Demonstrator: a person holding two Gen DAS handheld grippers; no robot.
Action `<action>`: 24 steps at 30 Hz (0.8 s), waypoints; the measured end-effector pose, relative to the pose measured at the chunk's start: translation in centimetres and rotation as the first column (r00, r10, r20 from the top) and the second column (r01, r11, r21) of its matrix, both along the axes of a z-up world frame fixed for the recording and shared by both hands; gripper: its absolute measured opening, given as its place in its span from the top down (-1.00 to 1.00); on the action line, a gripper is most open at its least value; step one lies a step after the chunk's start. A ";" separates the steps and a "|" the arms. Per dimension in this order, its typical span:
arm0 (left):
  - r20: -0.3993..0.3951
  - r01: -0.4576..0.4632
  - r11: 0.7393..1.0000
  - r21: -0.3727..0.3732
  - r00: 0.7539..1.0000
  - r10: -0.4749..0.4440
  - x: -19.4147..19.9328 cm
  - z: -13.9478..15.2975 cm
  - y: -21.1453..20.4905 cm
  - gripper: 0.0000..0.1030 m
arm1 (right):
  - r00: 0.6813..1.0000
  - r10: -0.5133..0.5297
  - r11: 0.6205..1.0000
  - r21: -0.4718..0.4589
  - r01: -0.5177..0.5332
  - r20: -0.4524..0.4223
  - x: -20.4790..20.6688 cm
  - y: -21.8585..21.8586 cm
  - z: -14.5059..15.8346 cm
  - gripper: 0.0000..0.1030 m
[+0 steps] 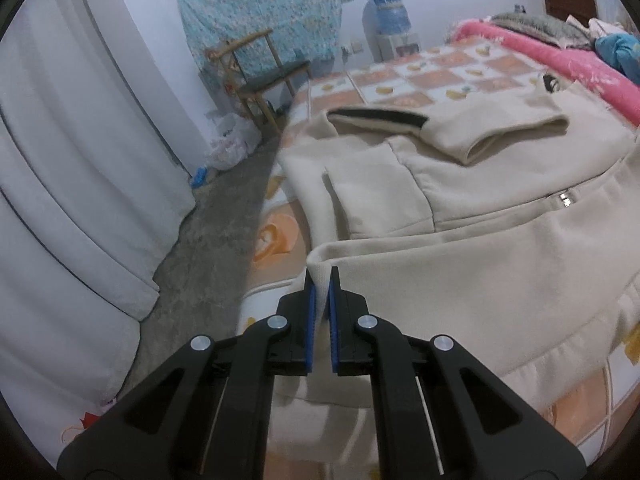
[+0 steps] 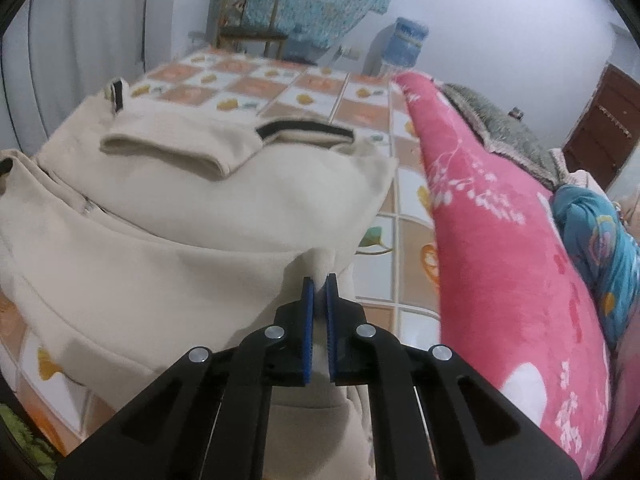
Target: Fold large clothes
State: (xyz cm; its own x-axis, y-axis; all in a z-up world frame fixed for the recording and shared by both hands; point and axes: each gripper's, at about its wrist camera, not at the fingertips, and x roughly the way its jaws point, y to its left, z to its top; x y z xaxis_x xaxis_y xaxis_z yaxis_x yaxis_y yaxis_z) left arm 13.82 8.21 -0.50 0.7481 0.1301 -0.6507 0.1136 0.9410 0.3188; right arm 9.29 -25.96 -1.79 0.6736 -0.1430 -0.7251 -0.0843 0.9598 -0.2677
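A large beige jacket (image 1: pixel 480 216) lies on the bed, its sleeves with black cuffs folded across the body. My left gripper (image 1: pixel 322 280) is shut on the jacket's hem corner and lifts it over the lower part. In the right wrist view the jacket (image 2: pixel 160 216) fills the left and middle. My right gripper (image 2: pixel 319 282) is shut on the other hem corner, raised above the bed. A silver zipper pull (image 1: pixel 565 199) shows on the front.
The bed has a checked orange and white sheet (image 2: pixel 304 92). A pink blanket (image 2: pixel 500 240) and a blue cloth (image 2: pixel 600 240) lie along the right. White curtains (image 1: pixel 72 160), a wooden chair (image 1: pixel 260 76), a water dispenser (image 1: pixel 390 20) and grey floor (image 1: pixel 224 208) are on the left.
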 end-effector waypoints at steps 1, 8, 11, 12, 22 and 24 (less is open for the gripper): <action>0.017 0.001 1.000 0.002 1.000 -0.001 -0.5 0.4 0.0 0.90 | 1.000 -0.002 1.000 0.004 0.002 0.015 -0.5 0.0 0.5 0.89; 0.130 -0.001 1.000 0.015 0.991 -0.001 -4.8 2.7 0.7 0.90 | 0.994 -0.018 1.000 0.028 0.015 0.112 -3.9 0.1 3.1 0.89; 0.170 -0.006 1.000 -0.018 0.985 0.008 -6.6 3.8 1.1 0.90 | 0.989 -0.031 0.999 0.045 0.024 0.148 -5.3 0.0 4.0 0.89; 0.185 -0.006 1.000 -0.031 0.983 0.012 -7.3 4.2 1.3 0.90 | 0.987 -0.035 0.998 0.050 0.027 0.156 -5.6 -0.1 4.2 0.89; 0.296 0.006 0.993 -0.117 0.955 0.029 -10.0 8.2 2.2 0.90 | 0.964 -0.052 0.997 0.077 0.033 0.262 -7.3 -0.2 6.8 0.89; 0.311 0.013 0.991 -0.132 0.950 0.029 -9.5 9.0 2.3 0.90 | 0.959 -0.051 0.997 0.077 0.031 0.279 -7.1 -0.2 7.3 0.89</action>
State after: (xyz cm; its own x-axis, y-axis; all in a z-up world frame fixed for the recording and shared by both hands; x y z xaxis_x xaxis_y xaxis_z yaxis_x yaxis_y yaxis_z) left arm 4.28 10.47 8.47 0.9152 0.0664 -0.3974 0.0210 0.9771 0.2115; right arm 2.19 -26.11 5.53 0.8459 -0.1293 -0.5173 0.0238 0.9784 -0.2056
